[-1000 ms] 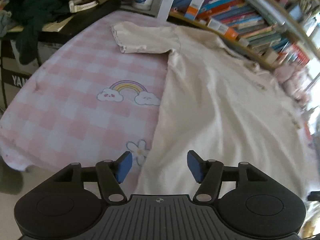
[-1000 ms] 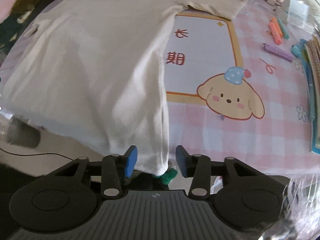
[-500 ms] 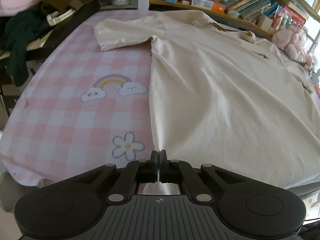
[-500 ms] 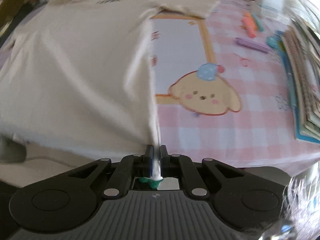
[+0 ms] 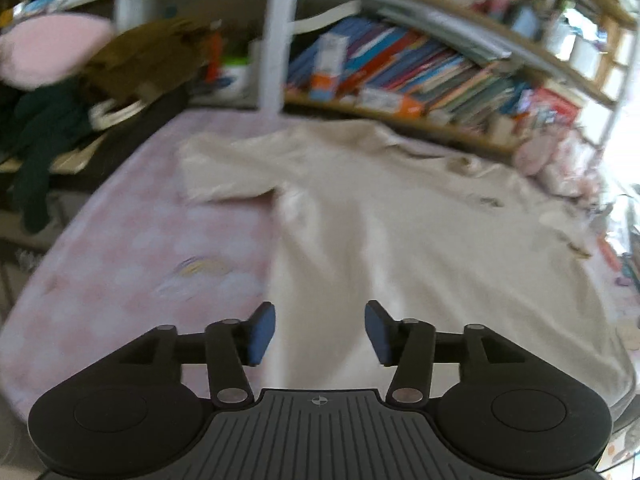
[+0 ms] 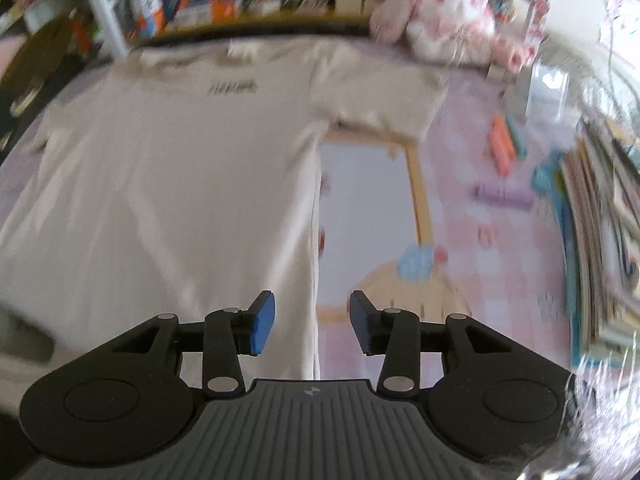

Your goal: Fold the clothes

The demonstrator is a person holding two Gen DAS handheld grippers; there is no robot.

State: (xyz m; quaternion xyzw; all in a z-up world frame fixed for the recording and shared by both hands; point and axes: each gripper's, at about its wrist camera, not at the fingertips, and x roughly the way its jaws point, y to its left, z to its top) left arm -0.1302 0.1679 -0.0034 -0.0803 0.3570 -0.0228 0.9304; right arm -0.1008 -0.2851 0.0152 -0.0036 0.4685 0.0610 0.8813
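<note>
A cream short-sleeved shirt (image 5: 420,248) lies spread face up on the pink checked tablecloth (image 5: 132,256), collar toward the bookshelf. My left gripper (image 5: 320,336) hovers over the shirt's lower left side. Its jaws are opening and its blue pads (image 5: 262,336) press on nothing. In the right wrist view the same shirt (image 6: 168,184) fills the left half. My right gripper (image 6: 312,328) hangs above the shirt's right side seam with its jaws opening. The cloth shows through the gap but is not pinched. Both views are blurred.
A bookshelf (image 5: 400,76) runs along the far side. Dark and brown clothes (image 5: 52,128) are piled at the far left. A pink plush toy (image 6: 436,20), coloured pens (image 6: 504,144) and a stack of books (image 6: 600,232) stand to the right of the shirt.
Half a second ago both grippers were shut on the shirt's bottom corners. Both have since let go, opened and risen, and the views tilt up toward the shelf.
</note>
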